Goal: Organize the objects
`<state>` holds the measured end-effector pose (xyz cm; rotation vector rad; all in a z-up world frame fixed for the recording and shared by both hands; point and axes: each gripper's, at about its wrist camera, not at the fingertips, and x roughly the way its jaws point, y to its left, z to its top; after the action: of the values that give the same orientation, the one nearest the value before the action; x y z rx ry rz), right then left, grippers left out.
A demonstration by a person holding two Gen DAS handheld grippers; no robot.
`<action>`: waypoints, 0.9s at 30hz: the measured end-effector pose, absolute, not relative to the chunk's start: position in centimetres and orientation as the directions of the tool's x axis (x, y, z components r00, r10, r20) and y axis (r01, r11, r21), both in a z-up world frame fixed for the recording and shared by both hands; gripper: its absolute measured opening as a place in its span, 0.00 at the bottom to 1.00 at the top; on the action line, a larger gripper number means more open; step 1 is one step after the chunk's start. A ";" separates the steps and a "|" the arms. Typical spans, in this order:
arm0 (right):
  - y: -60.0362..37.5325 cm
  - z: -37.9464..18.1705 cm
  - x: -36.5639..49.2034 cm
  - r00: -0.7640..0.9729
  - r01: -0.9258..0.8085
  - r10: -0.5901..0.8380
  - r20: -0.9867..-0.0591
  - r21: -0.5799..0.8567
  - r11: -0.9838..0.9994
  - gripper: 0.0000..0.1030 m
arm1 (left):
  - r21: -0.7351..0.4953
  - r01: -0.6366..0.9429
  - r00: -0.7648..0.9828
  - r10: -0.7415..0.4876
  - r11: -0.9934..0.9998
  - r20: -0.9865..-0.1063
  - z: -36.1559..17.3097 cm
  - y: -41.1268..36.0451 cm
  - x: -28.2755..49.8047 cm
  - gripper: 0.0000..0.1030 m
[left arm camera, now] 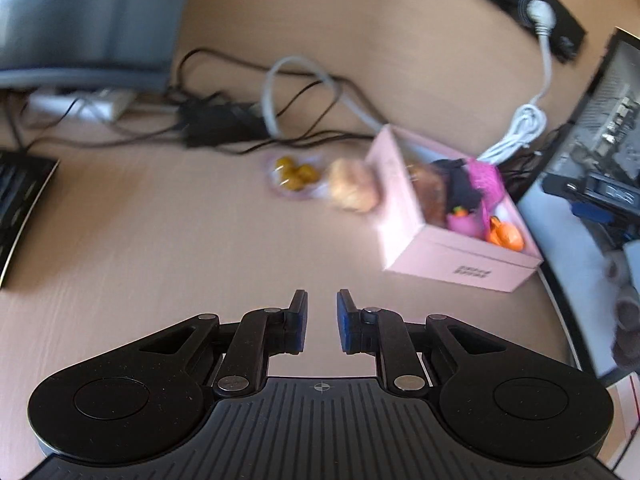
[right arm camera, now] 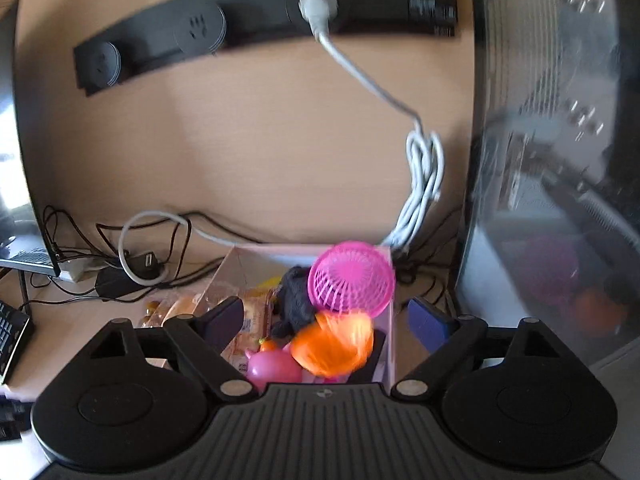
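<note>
Pink box [right arm camera: 387, 344] sits on the desk [left arm camera: 160, 232] directly below our right gripper [right arm camera: 328, 320], whose jaws stand wide apart, empty. Our left gripper [left arm camera: 322, 320] is nearly closed, holding nothing. Beyond, a bun [left arm camera: 354, 190] touches the box's side; cables [left arm camera: 280, 120] lie farther back.

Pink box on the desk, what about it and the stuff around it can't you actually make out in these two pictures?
- Pink box, left wrist view: label print blurred, unreadable.
- Box bottom, right wrist view: hidden under the pink basket and orange item.
- Wrapped snacks beside the box: motion blur hides what they are.
- Keyboard: cut off by the left edge.
</note>
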<state>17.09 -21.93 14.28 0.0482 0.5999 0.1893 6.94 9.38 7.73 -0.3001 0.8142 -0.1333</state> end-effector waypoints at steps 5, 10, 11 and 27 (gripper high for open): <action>-20.2 12.7 14.5 0.777 -0.207 0.197 -0.598 0.053 0.977 0.89 | -0.379 -0.018 0.672 -0.269 0.925 -0.690 6.5 10.7 9.7 0.17; -18.8 10.8 10.9 0.736 -0.252 0.179 -0.653 -0.019 0.968 0.90 | -0.388 0.053 0.700 -0.311 0.920 -0.643 7.2 10.0 15.4 0.17; -18.7 10.7 10.4 0.731 -0.257 0.175 -0.660 -0.029 0.966 0.90 | -0.385 0.063 0.703 -0.315 0.921 -0.638 7.3 9.9 16.7 0.17; -20.2 8.5 6.3 0.691 -0.200 0.085 -0.717 -0.077 0.977 0.94 | -0.377 0.110 0.614 -0.361 0.920 -0.702 3.8 6.7 27.9 0.25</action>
<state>6.34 -20.20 8.52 -0.1534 0.7922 0.1598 27.90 6.69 3.80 -0.3118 0.8714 -0.2770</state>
